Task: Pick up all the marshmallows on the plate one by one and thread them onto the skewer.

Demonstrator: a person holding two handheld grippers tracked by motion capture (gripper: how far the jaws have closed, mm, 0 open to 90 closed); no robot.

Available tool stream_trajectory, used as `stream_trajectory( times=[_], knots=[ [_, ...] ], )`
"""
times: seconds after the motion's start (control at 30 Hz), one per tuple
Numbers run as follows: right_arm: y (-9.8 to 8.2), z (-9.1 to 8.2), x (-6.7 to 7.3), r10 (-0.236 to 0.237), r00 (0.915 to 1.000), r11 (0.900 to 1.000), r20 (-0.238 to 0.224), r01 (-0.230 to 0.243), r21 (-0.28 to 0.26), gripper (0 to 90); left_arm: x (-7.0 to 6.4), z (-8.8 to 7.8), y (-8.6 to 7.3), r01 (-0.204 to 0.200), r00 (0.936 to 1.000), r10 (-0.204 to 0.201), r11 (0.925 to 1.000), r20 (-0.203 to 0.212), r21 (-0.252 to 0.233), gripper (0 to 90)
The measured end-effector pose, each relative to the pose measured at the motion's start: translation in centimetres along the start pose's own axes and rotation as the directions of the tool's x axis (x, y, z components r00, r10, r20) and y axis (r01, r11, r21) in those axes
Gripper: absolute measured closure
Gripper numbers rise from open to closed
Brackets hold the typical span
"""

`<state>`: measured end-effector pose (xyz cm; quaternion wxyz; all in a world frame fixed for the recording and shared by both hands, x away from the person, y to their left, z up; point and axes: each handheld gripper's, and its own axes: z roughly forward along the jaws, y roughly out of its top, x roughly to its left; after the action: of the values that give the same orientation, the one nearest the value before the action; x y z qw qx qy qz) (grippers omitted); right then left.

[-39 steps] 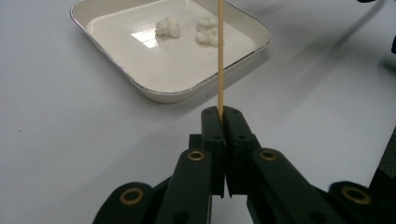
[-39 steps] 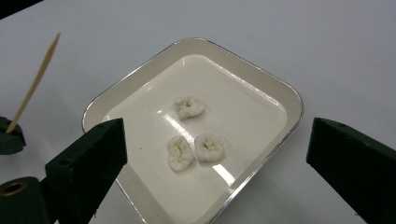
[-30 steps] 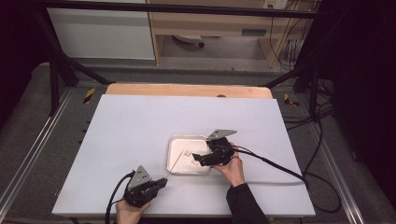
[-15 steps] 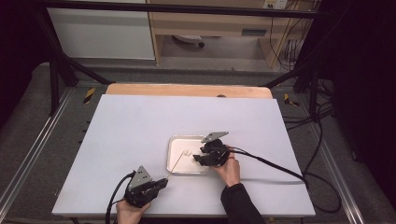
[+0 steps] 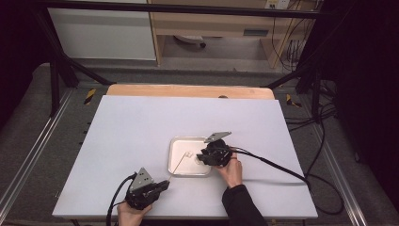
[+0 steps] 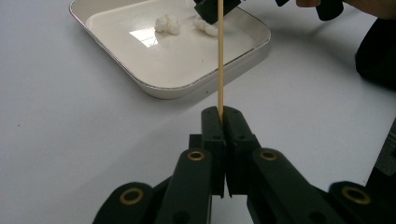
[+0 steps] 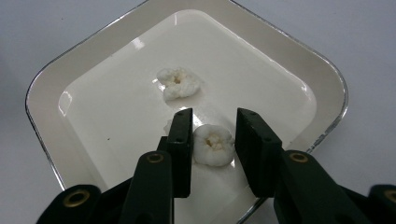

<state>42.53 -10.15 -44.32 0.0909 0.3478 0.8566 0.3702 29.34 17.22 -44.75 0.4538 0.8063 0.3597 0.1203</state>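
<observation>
A white square tray [image 5: 180, 147] sits at the table's middle front. Two white popcorn-like puffs lie in it: one [image 7: 178, 83] near the centre, the other [image 7: 213, 144] between the fingers of my right gripper [image 7: 215, 115], which is open and straddles it with small gaps on both sides. In the high view the right gripper [image 5: 203, 158] hangs over the tray's right side. My left gripper [image 6: 221, 113] is shut on a thin wooden skewer [image 6: 220, 56] that points toward the tray [image 6: 163, 88]. In the high view the left gripper [image 5: 163, 185] is near the table's front edge.
The table top [image 5: 141, 127] is a bare white sheet with a wooden strip [image 5: 188, 91] along its far edge. The right gripper's cable [image 5: 273, 165] trails to the right. A metal frame and shelving stand beyond the table.
The right gripper has shifted slightly left and come down over the tray, with its jaws around a puff. The left gripper and skewer have stayed in place.
</observation>
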Motion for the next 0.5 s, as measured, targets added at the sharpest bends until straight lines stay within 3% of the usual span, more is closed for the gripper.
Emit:
stream_trajectory(
  times=[0.2,0.5],
  knots=[
    [-0.09,-0.57,-0.4,0.021,0.9998,1.0,-0.003,-0.021,-0.022,68.1,-0.05,0.06,0.01,0.0,1.0,0.0,1.0,0.004,0.001,88.2],
    [-0.53,-0.08,-0.56,0.018,0.9998,1.0,-0.004,-0.018,-0.006,69.3,-0.04,0.07,0.01,0.0,1.0,0.0,1.0,0.003,0.0,88.3]
  ],
)
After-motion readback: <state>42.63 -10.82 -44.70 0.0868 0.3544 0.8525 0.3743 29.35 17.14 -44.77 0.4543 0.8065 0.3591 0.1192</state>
